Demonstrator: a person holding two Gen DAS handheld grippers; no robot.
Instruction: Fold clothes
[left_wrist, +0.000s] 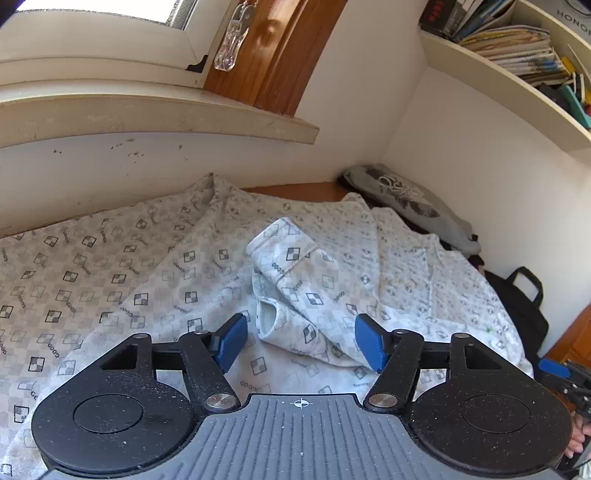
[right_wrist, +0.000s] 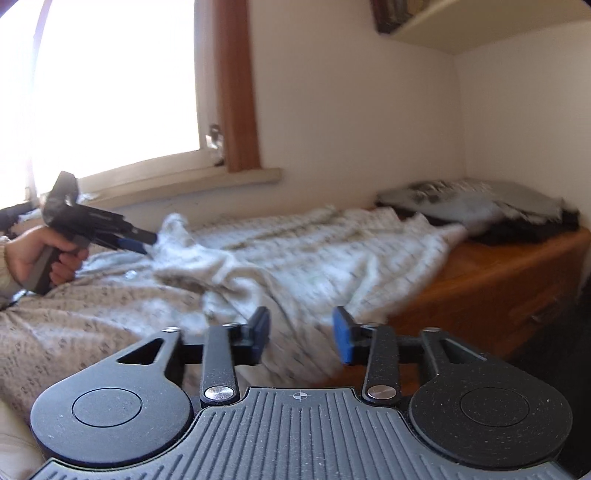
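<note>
While both claws, left claw (left_wrist: 301, 341) and right claw (right_wrist: 301, 336), gape empty, the checked garment (left_wrist: 295, 273) lies rumpled; sleeve folded across.

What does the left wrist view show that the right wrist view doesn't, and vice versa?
Left wrist only: sharp print on the patterned garment, its folded-over sleeve, the books on the shelf and a black bag.

Right wrist only: the left gripper from the side, held in the person's hand, and the wooden front under the garment's hanging edge.

Both: the garment, the grey printed item in the corner, the window sill, and open blue fingers.
</note>
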